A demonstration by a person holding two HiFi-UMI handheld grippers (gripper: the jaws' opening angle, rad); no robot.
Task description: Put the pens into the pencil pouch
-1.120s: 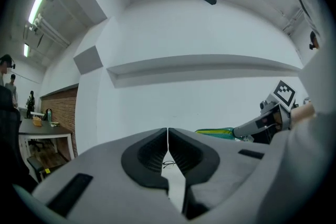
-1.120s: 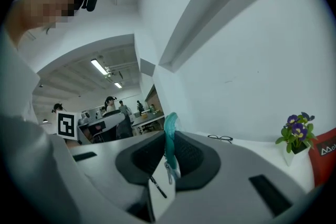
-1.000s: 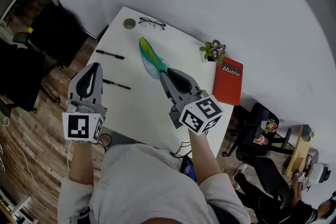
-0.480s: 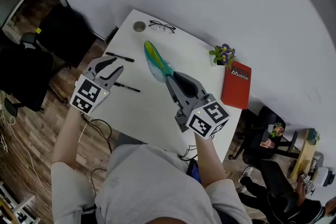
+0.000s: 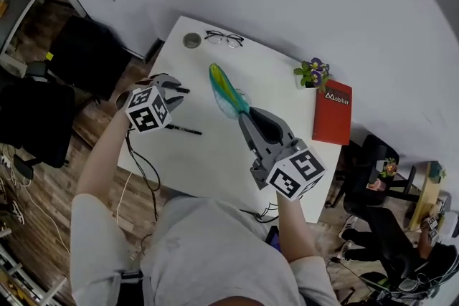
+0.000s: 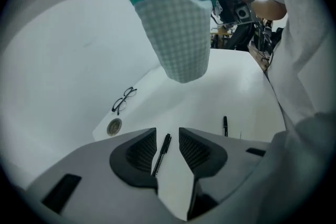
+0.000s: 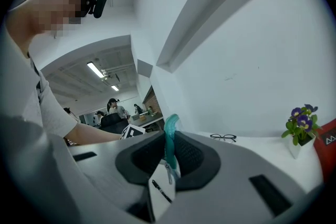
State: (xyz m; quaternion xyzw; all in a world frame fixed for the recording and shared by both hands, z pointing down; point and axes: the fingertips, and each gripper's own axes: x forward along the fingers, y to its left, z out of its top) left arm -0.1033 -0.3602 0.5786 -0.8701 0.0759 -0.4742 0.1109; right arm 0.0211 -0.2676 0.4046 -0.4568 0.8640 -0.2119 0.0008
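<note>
The pencil pouch [image 5: 224, 84] is held up above the white table [image 5: 272, 75], one edge clamped in the closed jaws of the right gripper [image 7: 169, 139]. The left gripper [image 6: 167, 132] points down over the nearer pen [image 6: 160, 157]. The pen lies between the jaws, its long axis along the gap. The jaws have just been opening and now stand wide, with the pads clear of the pen. A second pen [image 5: 183, 130] lies nearby.

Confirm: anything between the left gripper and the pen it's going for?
Nothing visible. The left gripper has just been opening its jaws, and the pen lies on bare table between them, pads not touching it. The pencil pouch hangs from the right gripper, clear of that path.
</note>
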